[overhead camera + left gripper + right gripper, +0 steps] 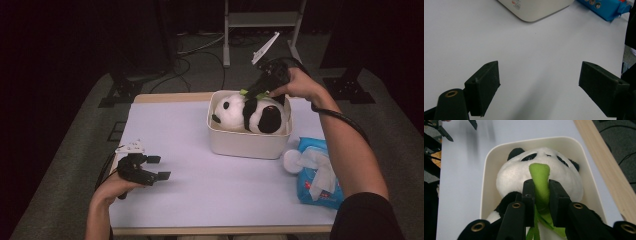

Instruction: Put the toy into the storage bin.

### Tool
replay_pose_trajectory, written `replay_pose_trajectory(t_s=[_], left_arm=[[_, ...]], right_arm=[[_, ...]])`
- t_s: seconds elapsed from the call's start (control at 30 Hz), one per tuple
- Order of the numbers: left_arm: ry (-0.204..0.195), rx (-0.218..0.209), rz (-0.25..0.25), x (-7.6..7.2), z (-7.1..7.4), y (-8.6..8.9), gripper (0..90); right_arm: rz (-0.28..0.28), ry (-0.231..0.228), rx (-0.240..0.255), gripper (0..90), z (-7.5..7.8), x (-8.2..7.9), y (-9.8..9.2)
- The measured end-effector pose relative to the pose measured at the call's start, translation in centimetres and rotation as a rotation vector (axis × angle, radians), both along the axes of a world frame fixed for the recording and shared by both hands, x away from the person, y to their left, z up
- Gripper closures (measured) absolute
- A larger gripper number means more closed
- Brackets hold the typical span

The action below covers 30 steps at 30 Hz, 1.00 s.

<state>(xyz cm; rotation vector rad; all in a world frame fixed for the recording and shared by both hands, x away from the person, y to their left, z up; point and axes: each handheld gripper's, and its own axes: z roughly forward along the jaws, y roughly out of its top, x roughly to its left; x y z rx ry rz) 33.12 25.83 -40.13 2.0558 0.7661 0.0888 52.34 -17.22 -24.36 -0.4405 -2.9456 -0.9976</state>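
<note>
A plush panda [539, 177] lies in a cream bin [248, 142] near the table's [190, 175] far right edge, head toward the left. Soft and light, it looks set to sag and swing if lifted by one end — the green fabric piece [540, 182] at its chest gives a firm, narrow hold. The right gripper [541, 195] is clamped on that green piece over the bin, jaws pressed close on it. The left gripper [540, 90] rests by the table's near left corner — jaws wide apart, holding nothing. A blue wipes pack [317, 175] sits beside the bin at the right edge.
</note>
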Motion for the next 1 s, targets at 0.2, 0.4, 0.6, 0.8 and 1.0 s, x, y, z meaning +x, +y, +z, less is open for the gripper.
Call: replay_pose_trajectory(t_s=[0.2, 0.4, 0.6, 0.8, 1.0], left_arm=[[0.002, 0.002, -0.005, 0.0, 0.0, -0.2, 16.0], [0.004, 0.002, -0.01, 0.0, 0.0, -0.4, 16.0], [0.002, 0.008, -0.016, 0.0, 0.0, -0.5, 16.0], [-0.002, 0.007, -0.019, -0.1, 0.1, -0.6, 16.0], [-0.005, 0.011, -0.025, -0.1, 0.1, -0.8, 16.0]], right_arm=[[-0.005, 0.019, -0.021, 75.4, -1.8, 0.5, 0.4], [-0.009, 0.049, -0.03, 75.1, -3.8, 0.3, 0.6], [-0.005, 0.077, -0.026, 74.4, -5.8, -0.2, 0.9], [-0.021, 0.087, -0.028, 68.7, -6.2, -0.6, 0.9], [-0.064, 0.119, -0.015, 61.7, -6.4, -1.4, -0.9]])
